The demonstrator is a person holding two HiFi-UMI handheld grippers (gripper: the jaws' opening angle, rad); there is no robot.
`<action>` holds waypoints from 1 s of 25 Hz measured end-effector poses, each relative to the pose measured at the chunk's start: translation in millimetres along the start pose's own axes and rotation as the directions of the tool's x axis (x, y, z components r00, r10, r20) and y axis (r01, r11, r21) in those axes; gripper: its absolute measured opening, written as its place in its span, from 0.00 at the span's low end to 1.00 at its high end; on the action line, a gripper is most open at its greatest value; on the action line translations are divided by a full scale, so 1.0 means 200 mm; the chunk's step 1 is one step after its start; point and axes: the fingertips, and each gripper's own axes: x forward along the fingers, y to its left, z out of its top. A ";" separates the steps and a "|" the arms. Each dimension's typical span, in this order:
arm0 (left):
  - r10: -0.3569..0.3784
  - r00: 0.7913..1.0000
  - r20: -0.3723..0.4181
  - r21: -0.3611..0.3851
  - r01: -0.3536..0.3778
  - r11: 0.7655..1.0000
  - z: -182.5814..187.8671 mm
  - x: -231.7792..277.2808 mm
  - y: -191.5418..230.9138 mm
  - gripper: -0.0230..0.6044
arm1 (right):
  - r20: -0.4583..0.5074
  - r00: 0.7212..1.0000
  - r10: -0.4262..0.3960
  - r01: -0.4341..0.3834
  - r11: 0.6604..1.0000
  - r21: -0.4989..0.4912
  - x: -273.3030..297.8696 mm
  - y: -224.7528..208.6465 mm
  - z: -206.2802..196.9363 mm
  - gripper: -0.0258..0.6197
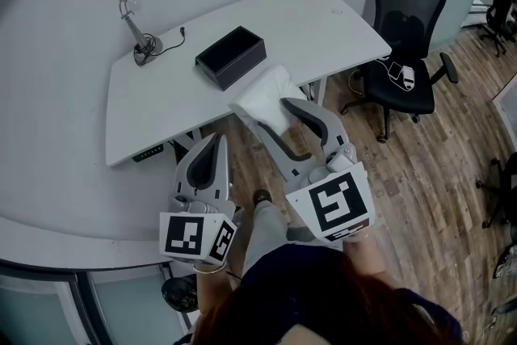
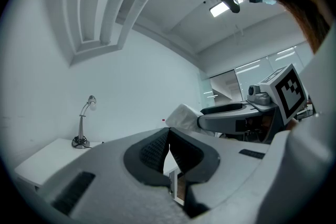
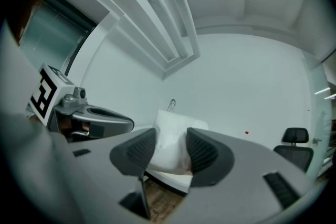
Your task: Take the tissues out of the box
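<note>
Tissues [image 1: 260, 93] out: our right tongs [image 1: 273, 115] clamp them just our side of the black box [image 1: 231, 56]; left tongs [image 1: 216, 140] pinched together, empty. Setting down, we judge, remains.

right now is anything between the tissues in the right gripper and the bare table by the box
Nothing visible. The right gripper holds the tissues at the near edge of the table; the black box sits further back, and the left gripper is off to one side.

Tissue pack [image 3: 172, 122] lower edge hidden behind right claw [image 3: 171, 140].
</note>
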 end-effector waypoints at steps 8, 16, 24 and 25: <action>0.001 1.000 0.004 0.011 -0.001 1.000 0.02 -0.01 -0.03 0.08 | 0.021 1.000 -0.006 0.006 1.000 0.003 -0.06 -0.02 0.02 0.34; -0.001 1.000 0.012 0.019 0.000 1.000 0.03 -0.03 -0.05 0.08 | 0.035 0.999 -0.011 0.011 1.000 0.008 -0.10 0.00 0.03 0.34; 0.003 1.000 0.015 0.018 -0.003 1.000 0.04 -0.06 -0.03 0.08 | 0.043 0.999 -0.013 0.013 1.000 0.006 -0.10 0.02 0.05 0.34; 0.003 1.000 0.016 0.018 -0.004 1.000 0.04 -0.06 -0.03 0.08 | 0.043 0.999 -0.012 0.012 1.000 0.005 -0.10 0.03 0.06 0.34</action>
